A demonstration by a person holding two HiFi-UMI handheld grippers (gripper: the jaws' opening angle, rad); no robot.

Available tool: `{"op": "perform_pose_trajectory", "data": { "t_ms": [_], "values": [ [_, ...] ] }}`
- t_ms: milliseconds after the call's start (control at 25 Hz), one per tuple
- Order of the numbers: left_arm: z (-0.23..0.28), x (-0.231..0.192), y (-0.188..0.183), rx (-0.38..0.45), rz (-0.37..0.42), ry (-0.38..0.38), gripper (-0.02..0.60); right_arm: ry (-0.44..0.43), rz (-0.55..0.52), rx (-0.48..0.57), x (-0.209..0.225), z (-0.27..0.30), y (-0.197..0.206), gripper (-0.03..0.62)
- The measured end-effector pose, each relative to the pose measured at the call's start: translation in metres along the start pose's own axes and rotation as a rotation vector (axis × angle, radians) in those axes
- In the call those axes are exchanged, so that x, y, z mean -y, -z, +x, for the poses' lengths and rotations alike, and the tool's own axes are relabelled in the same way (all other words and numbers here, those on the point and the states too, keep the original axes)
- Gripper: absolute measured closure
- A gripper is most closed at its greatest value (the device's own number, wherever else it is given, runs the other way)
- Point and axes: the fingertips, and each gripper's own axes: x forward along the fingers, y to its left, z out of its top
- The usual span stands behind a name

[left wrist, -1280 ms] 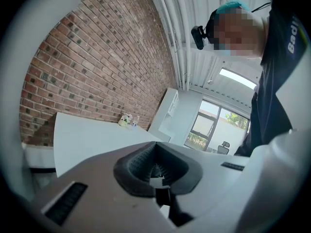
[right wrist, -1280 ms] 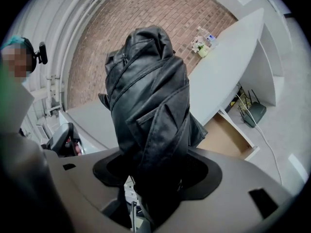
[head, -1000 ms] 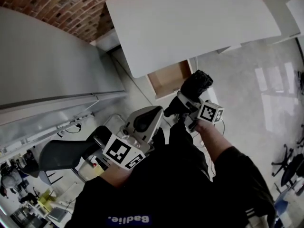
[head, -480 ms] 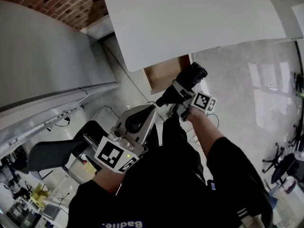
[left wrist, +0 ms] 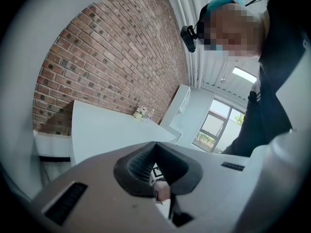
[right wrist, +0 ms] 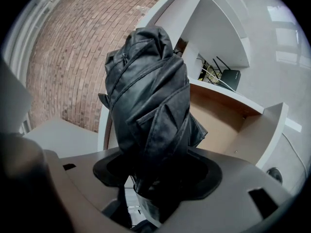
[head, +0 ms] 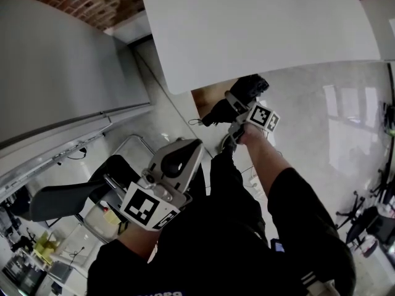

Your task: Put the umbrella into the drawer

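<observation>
Now that our right gripper (head: 233, 108), clamped on the umbrella (head: 245, 91), has come just above the open drawer (head: 206, 98), we judge lowering is next, while our left gripper (head: 188, 150), jaws together and empty, waits well back from it.

A red brick wall (left wrist: 112, 57) runs along the far side, with a white desk top (head: 247, 29) in front of it. On the left is a broad grey panel (head: 55, 73). The pale floor (head: 333, 122) is glossy and throws back bright patches of light. Daylight comes through a window (left wrist: 214, 130). 1 black chair (head: 62, 199) stands near left.
</observation>
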Motion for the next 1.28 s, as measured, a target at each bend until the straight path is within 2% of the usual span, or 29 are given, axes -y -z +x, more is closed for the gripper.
{"op": "perform_pose_trajectory", "data": {
  "t_ms": [400, 680, 880, 1120, 1280],
  "values": [
    [0.002, -0.015, 0.011, -0.019, -0.014, -0.029, 0.584, 0.039, 0.053, 0.03, 0.027, 0.042, -0.011, 0.308],
    [0.005, -0.022, 0.019, -0.019, -0.021, -0.047, 0.584, 0.066, 0.05, 0.032, 0.044, 0.061, -0.017, 0.307],
    [0.003, -0.03, 0.027, -0.031, -0.051, -0.064, 0.584, 0.088, 0.087, -0.007, 0.061, 0.077, -0.011, 0.307],
    [0.001, -0.036, 0.031, -0.034, -0.046, -0.081, 0.584, 0.169, 0.045, -0.084, 0.078, 0.09, -0.007, 0.307],
    [0.0, -0.038, 0.037, -0.044, -0.054, -0.083, 0.584, 0.199, 0.033, -0.096, 0.087, 0.098, -0.01, 0.307]
  ]
}}
